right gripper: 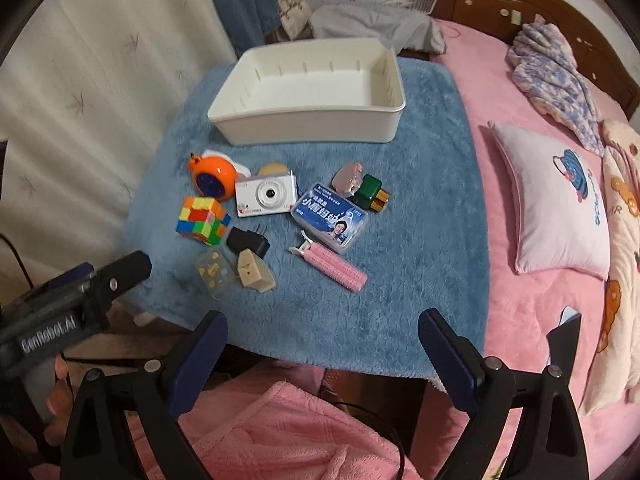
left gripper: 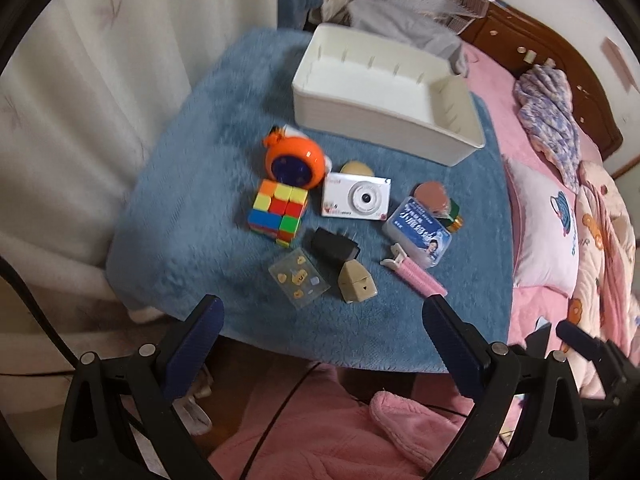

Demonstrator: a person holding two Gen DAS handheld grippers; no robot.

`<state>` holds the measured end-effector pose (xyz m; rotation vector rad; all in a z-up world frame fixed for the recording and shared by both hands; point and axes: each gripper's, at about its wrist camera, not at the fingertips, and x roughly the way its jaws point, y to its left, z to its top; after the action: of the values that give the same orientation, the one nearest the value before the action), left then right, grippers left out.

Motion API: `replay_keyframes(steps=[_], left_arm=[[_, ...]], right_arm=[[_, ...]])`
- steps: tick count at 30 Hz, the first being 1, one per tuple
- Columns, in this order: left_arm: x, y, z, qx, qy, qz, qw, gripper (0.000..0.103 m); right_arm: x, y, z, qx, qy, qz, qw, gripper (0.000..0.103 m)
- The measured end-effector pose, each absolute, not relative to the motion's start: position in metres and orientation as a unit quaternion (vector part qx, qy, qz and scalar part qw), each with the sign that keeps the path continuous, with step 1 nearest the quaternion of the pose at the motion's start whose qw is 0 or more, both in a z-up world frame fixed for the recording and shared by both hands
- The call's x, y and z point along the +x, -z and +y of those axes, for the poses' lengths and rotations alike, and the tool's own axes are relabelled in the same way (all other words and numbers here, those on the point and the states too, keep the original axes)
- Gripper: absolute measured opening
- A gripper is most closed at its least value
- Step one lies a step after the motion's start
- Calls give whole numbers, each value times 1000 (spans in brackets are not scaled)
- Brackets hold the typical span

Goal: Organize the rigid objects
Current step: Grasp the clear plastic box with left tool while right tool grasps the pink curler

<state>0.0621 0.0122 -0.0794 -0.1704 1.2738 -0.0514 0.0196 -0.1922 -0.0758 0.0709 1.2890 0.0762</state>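
On a blue fleece-covered table point(left gripper: 192, 208) point(right gripper: 420, 240) lies a cluster of small objects: an orange round toy point(left gripper: 294, 158) point(right gripper: 212, 178), a colour cube point(left gripper: 277, 210) point(right gripper: 203, 220), a white camera point(left gripper: 356, 197) point(right gripper: 265, 195), a blue-labelled clear box point(left gripper: 418, 236) point(right gripper: 330, 216), a pink hair roller point(left gripper: 416, 276) point(right gripper: 332, 266), a black plug point(left gripper: 334, 246) point(right gripper: 248, 242), a beige plug point(left gripper: 356, 286) point(right gripper: 254, 274) and a clear sticker case point(left gripper: 298, 280) point(right gripper: 214, 274). An empty white bin point(left gripper: 384, 92) point(right gripper: 308, 92) stands behind them. My left gripper point(left gripper: 322, 316) and right gripper point(right gripper: 322, 328) both hang open before the table's near edge, holding nothing.
A green-and-gold block point(right gripper: 372, 194) and a pinkish round case point(right gripper: 348, 176) sit right of the camera. A pink bed with a pillow point(right gripper: 556, 200) lies to the right, a curtain point(left gripper: 80, 120) to the left. Pink fabric point(right gripper: 280, 432) lies below the grippers. A hand point(right gripper: 56, 396) grips the left tool.
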Motion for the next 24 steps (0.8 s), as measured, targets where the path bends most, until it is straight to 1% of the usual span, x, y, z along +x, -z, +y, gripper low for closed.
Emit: replay_keyframes(steps=[8, 19, 24], left_arm=[[101, 133, 29, -127, -2, 680, 722, 100], [143, 208, 56, -219, -58, 778, 586, 100], [149, 238, 62, -241, -79, 811, 528, 100]], right_arm=[[52, 126, -177, 25, -58, 686, 725, 93], [111, 184, -173, 29, -54, 755, 652, 93], [128, 218, -173, 38, -48, 786, 615, 93]])
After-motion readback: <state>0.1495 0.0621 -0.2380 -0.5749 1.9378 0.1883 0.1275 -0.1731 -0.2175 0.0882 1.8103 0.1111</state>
